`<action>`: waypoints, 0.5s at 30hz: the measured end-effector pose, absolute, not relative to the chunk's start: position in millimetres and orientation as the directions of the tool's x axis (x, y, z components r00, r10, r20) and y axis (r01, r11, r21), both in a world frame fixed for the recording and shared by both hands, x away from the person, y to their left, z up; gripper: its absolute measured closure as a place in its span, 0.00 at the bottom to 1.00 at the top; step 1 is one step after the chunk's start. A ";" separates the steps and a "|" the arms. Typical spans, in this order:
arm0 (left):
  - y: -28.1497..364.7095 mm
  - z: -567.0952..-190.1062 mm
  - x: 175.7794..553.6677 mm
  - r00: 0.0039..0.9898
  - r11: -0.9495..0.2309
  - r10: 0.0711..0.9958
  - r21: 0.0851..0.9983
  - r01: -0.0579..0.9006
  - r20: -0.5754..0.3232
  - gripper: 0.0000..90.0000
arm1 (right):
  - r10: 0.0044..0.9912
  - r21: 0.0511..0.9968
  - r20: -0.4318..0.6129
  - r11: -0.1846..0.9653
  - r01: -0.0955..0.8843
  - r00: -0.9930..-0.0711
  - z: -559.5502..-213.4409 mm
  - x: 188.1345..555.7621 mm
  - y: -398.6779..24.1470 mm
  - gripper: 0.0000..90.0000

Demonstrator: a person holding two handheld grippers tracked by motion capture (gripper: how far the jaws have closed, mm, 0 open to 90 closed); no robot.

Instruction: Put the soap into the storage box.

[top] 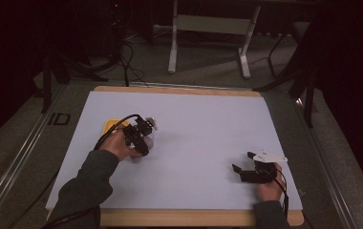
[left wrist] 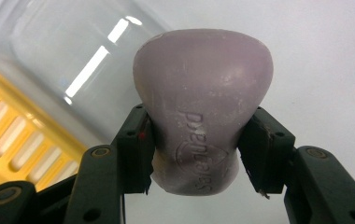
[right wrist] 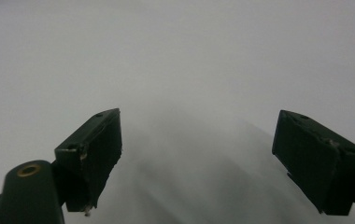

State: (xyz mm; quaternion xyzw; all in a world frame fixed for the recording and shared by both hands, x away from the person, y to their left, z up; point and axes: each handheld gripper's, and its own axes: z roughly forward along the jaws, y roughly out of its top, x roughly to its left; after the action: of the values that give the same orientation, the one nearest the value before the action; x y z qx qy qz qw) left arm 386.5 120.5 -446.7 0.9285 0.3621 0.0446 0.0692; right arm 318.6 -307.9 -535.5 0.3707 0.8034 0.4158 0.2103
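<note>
The white tabletop (top: 194, 143) carries a yellow slotted tray (left wrist: 7, 135) at its left, with a clear jar (left wrist: 68, 60) lying just beside it. The left gripper (left wrist: 194, 154) has its fingers (left wrist: 136, 149) closed on the waist of a mauve soap (left wrist: 203, 107) (stamped lettering faces the camera), held near the jar. The right gripper (top: 251, 168) rests apart, fingers (right wrist: 94, 149) wide, holding nothing. Likely the soap goes to tray or jar: keep the squeeze steady, since it looks slippery, and lower it level.
</note>
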 end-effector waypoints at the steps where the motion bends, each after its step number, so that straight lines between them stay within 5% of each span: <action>1: 121.9 -446.0 387.6 0.730 -0.724 0.682 0.162 0.670 0.030 0.55 | 0.770 0.824 -0.030 0.380 0.421 -0.637 -535.5 318.6 -307.9 0.17; 15: 140.4 -437.0 398.9 0.674 -0.668 0.738 0.163 0.726 0.018 0.55 | 0.770 0.824 -0.030 0.380 0.420 -0.637 -535.5 318.6 -307.9 0.17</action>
State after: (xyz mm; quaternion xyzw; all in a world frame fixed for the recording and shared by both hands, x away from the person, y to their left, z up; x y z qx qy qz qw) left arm 398.9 140.4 -437.0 0.9122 0.4014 0.0412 0.0713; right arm 318.6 -307.9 -535.5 0.3705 0.8035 0.4156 0.2106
